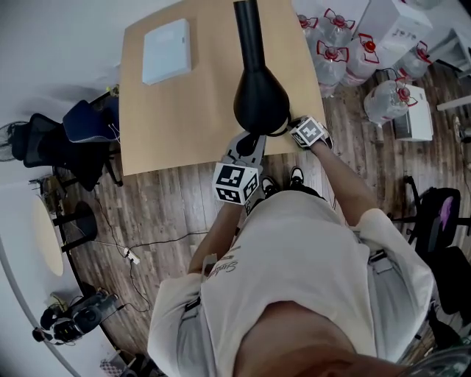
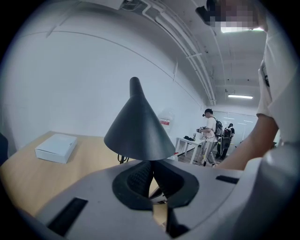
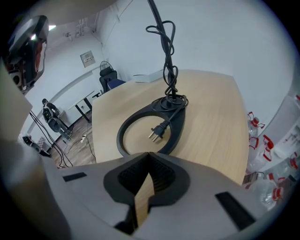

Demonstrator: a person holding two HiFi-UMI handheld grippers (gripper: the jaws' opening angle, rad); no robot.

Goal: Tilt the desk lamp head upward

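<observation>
- Nearest to us, the left gripper has its 2 jaws brought together. The ribbed pads meet at the tips with nothing between them.
- Right above those tips hangs the wide rim of the black lamp head. We cannot tell whether tips and rim touch.
- The lamp head is a cone with its narrow end up and its wide mouth down toward the table. In the left gripper view its long axis stands near upright, the top leaning slightly left.
- The right gripper also has its 2 jaws together and holds nothing. Only a thin slit shows the wood beneath.
- Just past its tips lies the lamp base, a black ring flat on the table. We cannot make out any contact.
- A plug with 2 prongs lies inside the ring. The cord rises in a loose tangle from the ring's far side.
- In the head view both grippers sit at the table's near edge. The left one is under the lamp head and the right one just beside it on the right, and the lamp arm runs away from us.
- Farther on, a white box lies flat on the table, well apart from the lamp.
- Beyond the table, water bottles stand on the floor at the right.
- In the left gripper view, 2 people stand far across the room.
</observation>
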